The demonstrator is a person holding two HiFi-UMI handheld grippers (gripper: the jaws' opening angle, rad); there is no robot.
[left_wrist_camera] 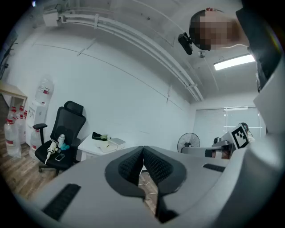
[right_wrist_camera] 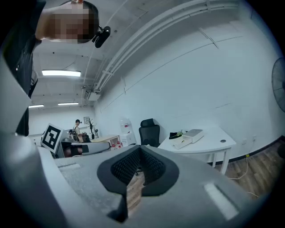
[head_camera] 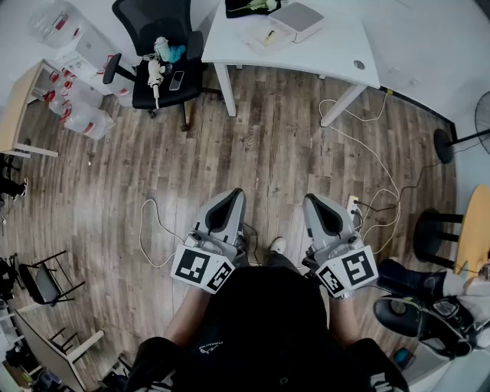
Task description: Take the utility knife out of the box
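A: Grippers?
B: Both clenched, pads together, nothing in them: left gripper (head_camera: pixel 232 196) and right gripper (head_camera: pixel 315 200). Held low by the body, pointing to 12.
A: Where's the knife?
B: Can't make it out. The box (head_camera: pixel 297 21) sits on the table (head_camera: pixel 337 42) at approx 12–1, well apart from both; knife prob inside.
A: Handling?
B: My guess: light, stiff, smooth body, so a bit slippery. Pinch mid-handle across the narrow sides, away from the blade end. The box looks light too and may slide, so steady it w/ the other gripper.
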